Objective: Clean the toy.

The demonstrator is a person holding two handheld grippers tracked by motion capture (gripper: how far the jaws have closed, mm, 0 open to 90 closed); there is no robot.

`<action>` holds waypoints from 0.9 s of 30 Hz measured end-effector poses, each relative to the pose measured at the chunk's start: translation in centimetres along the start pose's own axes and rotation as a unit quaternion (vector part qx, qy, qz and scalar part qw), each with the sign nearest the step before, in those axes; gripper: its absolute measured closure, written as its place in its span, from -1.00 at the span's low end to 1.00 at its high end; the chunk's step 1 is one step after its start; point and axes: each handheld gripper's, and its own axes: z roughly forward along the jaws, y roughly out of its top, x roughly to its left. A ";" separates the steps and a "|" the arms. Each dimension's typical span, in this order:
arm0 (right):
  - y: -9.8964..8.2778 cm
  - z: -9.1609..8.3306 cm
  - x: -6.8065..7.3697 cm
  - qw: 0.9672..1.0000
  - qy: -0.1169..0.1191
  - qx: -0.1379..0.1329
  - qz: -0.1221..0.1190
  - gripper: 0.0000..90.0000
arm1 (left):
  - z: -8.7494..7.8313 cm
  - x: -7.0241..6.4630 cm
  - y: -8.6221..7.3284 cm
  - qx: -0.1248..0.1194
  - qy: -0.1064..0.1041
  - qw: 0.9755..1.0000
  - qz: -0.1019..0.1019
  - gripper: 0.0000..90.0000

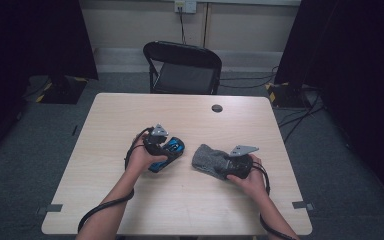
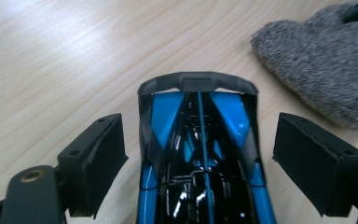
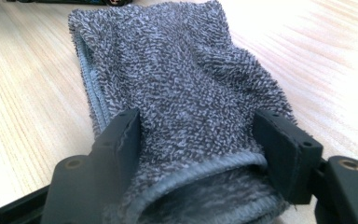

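Toy car (image 2: 200,163) lying on table (image 1: 130,210) between left fingers (image 2: 100,158), released, with a gap on each side. Probably light, hard and glossy plastic, so likely slippery; thin rear wing looks fragile. Better to take hold low across the flanks, at mid-body, not on the wing. Grey mitt (image 3: 177,93) just beside the car, soft, fluffy, easy to squash; right fingers (image 3: 284,149) pressing on its sides near the open cuff, grasping the mitt
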 end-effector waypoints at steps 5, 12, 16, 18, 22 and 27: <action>0.0 0.0 0.1 1.000 -0.002 0.000 -0.001 -0.26 | 1.1 -0.1 0.0 0.006 -0.008 1.000 -0.002 -0.64; 0.0 0.0 0.1 1.000 -0.005 0.000 -0.001 -0.26 | 2.1 -0.2 0.1 0.026 0.006 1.000 0.000 -0.62; 0.0 0.0 0.2 1.000 -0.006 0.000 -0.001 -0.26 | 2.4 -0.4 0.1 0.039 0.007 0.999 0.007 -0.63; 0.0 0.0 0.2 1.000 -0.007 0.000 -0.001 -0.26 | 2.4 -0.4 0.2 0.043 0.011 0.999 0.009 -0.65; 0.0 0.0 0.2 1.000 -0.008 0.000 0.000 -0.26 | 2.5 -0.3 0.3 0.045 0.013 0.999 0.009 -0.63; 0.0 0.0 0.2 1.000 -0.008 0.000 0.001 -0.26 | 2.6 -0.5 0.9 0.052 0.009 0.999 0.006 -0.53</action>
